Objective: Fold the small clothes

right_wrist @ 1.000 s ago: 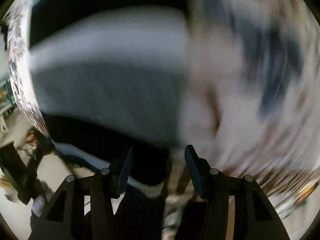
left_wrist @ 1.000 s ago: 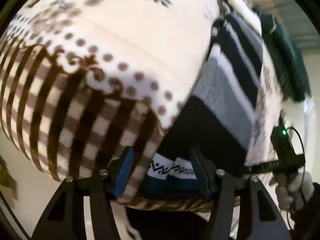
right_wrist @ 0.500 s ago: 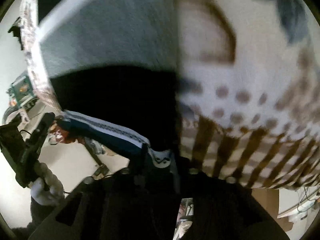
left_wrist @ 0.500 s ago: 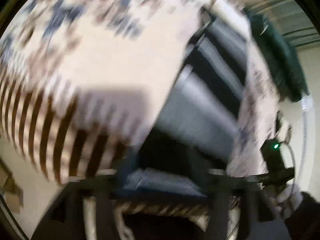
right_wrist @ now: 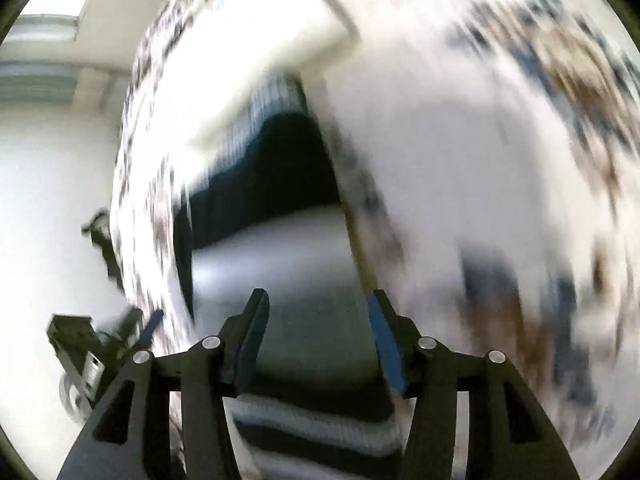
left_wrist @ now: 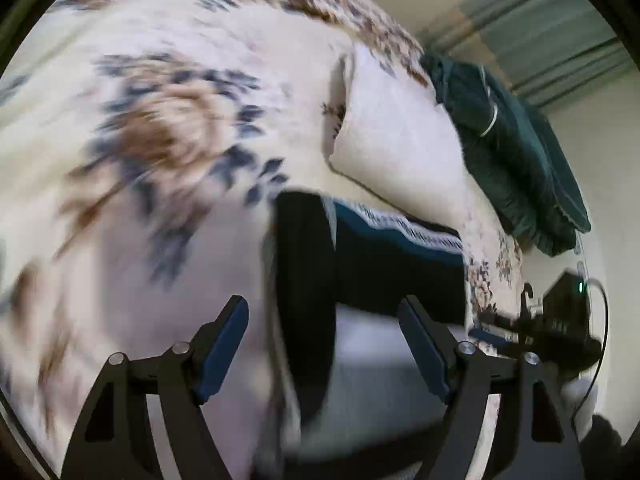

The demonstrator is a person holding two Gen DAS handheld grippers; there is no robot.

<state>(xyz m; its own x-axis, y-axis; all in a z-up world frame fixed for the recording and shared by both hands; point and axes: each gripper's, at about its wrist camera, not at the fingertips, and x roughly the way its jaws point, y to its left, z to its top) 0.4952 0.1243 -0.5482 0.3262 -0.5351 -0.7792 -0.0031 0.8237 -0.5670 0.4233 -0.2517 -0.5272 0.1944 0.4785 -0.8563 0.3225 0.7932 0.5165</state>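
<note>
A small striped knit garment [left_wrist: 400,264], with black, grey and teal bands and a white-patterned hem, lies on a cream floral blanket [left_wrist: 160,140]. My left gripper [left_wrist: 322,340] hovers over it with its jaws wide open; the black and grey bands show in the gap and the pads touch nothing. In the blurred right wrist view the garment's grey band [right_wrist: 272,260] runs under my right gripper [right_wrist: 320,332]. Its jaws are opening, with striped cloth low between the fingers and no pad pressing on it.
The blanket [right_wrist: 440,160] covers a bed that fills most of both views. A dark green bundle of cloth [left_wrist: 512,152] lies at the bed's far right, beside a plain cream pillow [left_wrist: 400,140]. Pale wall and floor lie beyond the bed's edge.
Both hands swept quickly across the bed. The patterned hem that sat between the left fingers now lies farther up on the blanket. The left jaws stand wider apart.
</note>
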